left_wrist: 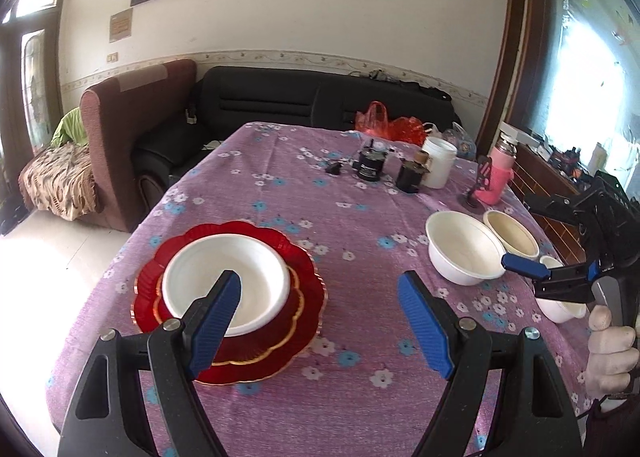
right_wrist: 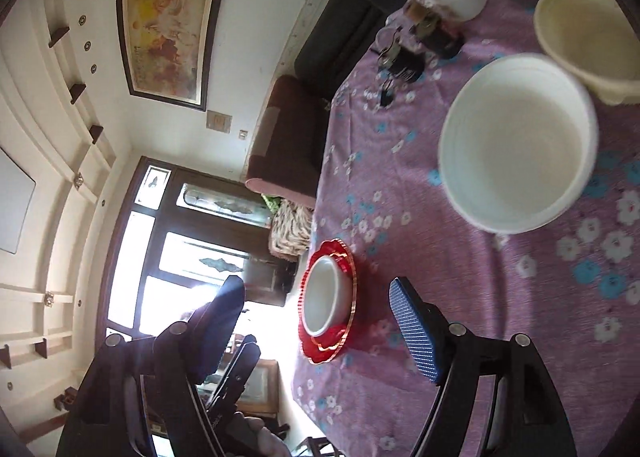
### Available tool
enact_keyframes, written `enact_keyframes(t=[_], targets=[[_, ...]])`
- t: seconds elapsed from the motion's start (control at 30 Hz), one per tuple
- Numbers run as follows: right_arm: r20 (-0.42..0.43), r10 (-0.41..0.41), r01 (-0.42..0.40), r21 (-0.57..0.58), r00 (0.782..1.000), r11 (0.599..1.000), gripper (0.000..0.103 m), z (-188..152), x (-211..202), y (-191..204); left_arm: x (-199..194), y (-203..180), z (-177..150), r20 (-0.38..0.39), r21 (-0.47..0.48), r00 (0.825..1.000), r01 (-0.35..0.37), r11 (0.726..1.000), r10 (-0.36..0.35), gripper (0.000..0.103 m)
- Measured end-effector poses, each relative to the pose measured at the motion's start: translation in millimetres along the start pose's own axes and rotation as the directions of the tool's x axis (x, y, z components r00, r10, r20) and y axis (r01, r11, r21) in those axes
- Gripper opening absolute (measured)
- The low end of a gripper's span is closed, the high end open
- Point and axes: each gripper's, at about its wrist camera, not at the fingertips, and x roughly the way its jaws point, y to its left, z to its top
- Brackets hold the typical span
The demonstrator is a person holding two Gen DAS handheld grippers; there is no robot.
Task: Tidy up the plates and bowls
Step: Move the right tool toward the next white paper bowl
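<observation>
- Red scalloped plates point(left_wrist: 304, 289), a smaller gold-rimmed one on a larger, lie on the near left of the purple flowered tablecloth point(left_wrist: 352, 217); a white bowl point(left_wrist: 226, 281) already sits on them.
- Right side of the table: a larger white bowl point(left_wrist: 460, 251), a cream bowl point(left_wrist: 512, 233) touching it on its far side, and a small white bowl point(left_wrist: 560, 307) nearer, partly hidden behind the right gripper.
- Left gripper point(left_wrist: 320, 321): jaws wide apart, nothing between them, hovering over the cloth just right of the plates.
- Right gripper point(right_wrist: 316, 321): rolled steeply sideways, jaws spread, holding nothing; a gloved hand point(left_wrist: 610, 353) carries it beside the small bowl.
- Step in hand, as I judge it: between picks, one bowl stacked and three loose.
- Next move calls for levelling the right gripper, setting one jaw inside and one outside a bowl's rim, closing, then carrying it left to nest in the stacked bowl.
- Clutter at the far end (white jar point(left_wrist: 438, 167), pink bottle point(left_wrist: 498, 177)) is well apart from the route.
</observation>
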Motion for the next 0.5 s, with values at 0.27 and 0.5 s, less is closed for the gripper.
enact_keyframes(t=[0.27,0.5], targets=[[0.134,-0.310,0.331,-0.178,0.941,0.927,0.079,14.5,-40.4,-0.2,23.2,-42.2,-6.6,-0.034,0.088,0.999,0.027,0.996,-0.024,0.080],[0.231,-0.451,0.497,-0.217,0.862,0.840,0.079,17.3,-45.6,-15.8,63.1,-68.3,-7.1,-0.084,0.114,0.996,0.012,0.993,-0.003,0.080]])
